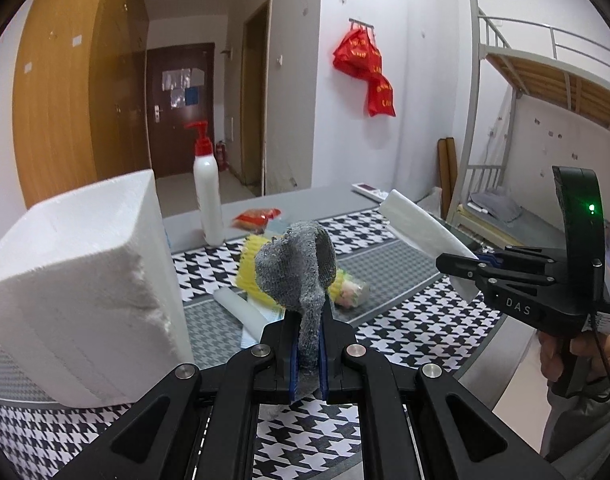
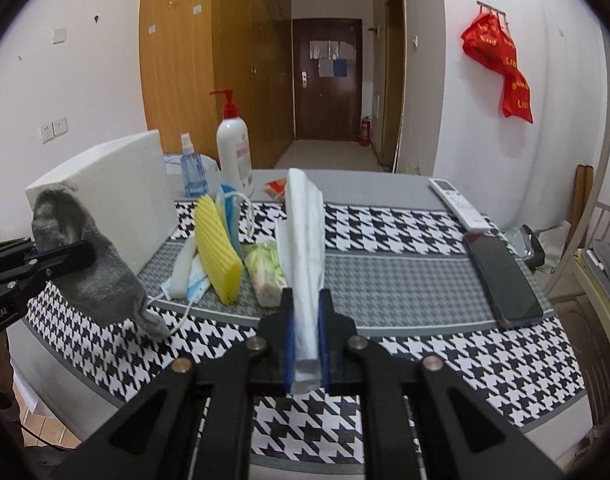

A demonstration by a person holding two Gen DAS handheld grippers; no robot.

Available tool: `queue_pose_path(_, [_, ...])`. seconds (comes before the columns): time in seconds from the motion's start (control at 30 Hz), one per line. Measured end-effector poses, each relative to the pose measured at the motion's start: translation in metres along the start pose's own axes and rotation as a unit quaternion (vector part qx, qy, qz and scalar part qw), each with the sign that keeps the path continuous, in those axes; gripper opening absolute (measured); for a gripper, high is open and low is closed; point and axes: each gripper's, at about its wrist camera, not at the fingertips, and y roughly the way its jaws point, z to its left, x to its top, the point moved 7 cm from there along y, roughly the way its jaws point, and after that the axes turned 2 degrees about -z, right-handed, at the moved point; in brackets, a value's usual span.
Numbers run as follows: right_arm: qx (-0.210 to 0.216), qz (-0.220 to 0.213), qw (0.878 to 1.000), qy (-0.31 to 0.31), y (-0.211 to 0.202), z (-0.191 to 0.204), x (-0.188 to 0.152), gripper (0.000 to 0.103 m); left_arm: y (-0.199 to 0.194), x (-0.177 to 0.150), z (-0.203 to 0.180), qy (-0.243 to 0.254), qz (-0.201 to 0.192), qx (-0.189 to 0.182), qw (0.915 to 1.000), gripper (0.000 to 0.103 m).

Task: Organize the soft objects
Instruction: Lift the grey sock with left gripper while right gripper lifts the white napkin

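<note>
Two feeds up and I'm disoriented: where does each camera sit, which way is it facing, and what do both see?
Left wrist: sits behind the left hand-held gripper, shut on a grey sock; faces across the table toward the door; the right hand-held gripper and the hand holding it show at right.
Right wrist: sits behind the right hand-held gripper, shut on a white folded cloth; same heading; the left hand-held gripper shows at left.
Shared: foam block, yellow sponge, lotion bottle, red bag.

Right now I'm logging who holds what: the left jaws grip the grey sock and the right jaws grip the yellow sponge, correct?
Not quite. The right gripper holds the white folded sheet, not the yellow sponge, which lies on the table in the right wrist view. The left gripper does grip the grey sock.
</note>
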Motion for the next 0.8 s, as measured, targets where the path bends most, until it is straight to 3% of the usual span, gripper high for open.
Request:
queue_pose_path(0.47, [0.015, -0.040, 0.999, -0.010, -0.025, 0.014, 0.020, 0.013, -0.017, 0.018, 0.005, 0.010, -0.041, 0.002, 0.9991, 0.008])
queue_pose_path(0.8, [0.034, -0.065, 0.997, -0.018, -0.037, 0.028, 0.038, 0.013, -0.030, 0.036, 0.019, 0.010, -0.064, 0.029, 0.9975, 0.008])
